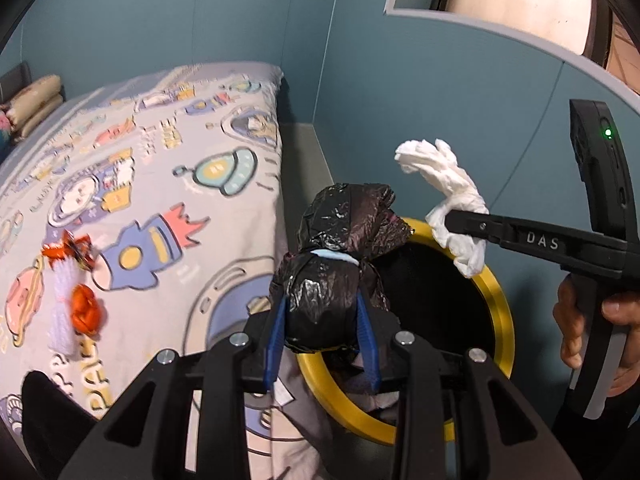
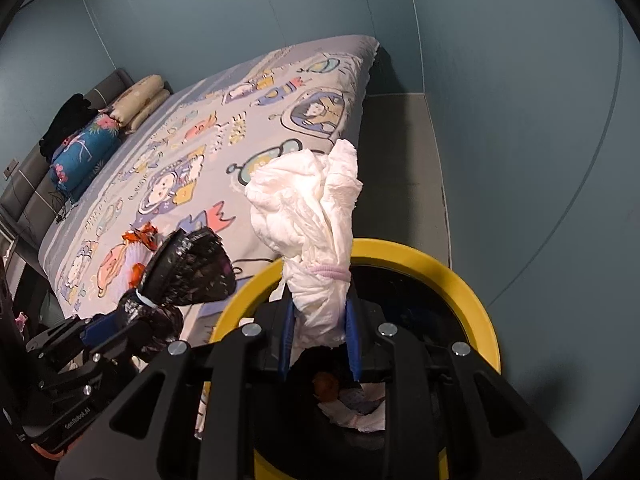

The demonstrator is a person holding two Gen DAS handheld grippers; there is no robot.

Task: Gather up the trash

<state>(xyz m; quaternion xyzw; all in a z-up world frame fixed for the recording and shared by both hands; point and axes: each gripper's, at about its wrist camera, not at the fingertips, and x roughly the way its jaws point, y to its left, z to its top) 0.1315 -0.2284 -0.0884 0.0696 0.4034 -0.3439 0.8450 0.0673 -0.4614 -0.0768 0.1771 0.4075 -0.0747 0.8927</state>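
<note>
**Two bundles held over the bin**

I count two pieces of trash in my grip and one bin point(image 1: 498, 300): a black one with a yellow rim, standing on the floor just beside the bed point(image 1: 168, 208). On the cartoon-print bedspread two more scraps lie, an orange wrapper point(image 1: 86, 312) and an orange-and-silver one point(image 1: 72, 252), with a white ribbed piece point(image 1: 64, 304) between them.

My left gripper point(image 1: 322, 320) tilts downward, its jaws clamped on a black plastic bag bundle point(image 1: 332, 272) tied at the neck with a pale band; the bundle sits over the near rim of the bin. My right gripper point(image 2: 318, 332) also slants downward, jaws clamped on a crumpled white tissue wad point(image 2: 308, 208) cinched with a pale band, held above the bin's opening. A hand point(image 1: 576, 320) wraps that gripper's handle in the left view.

Inside the bin I can see some white and orange litter point(image 2: 348, 400) already lying at the bottom.
</note>
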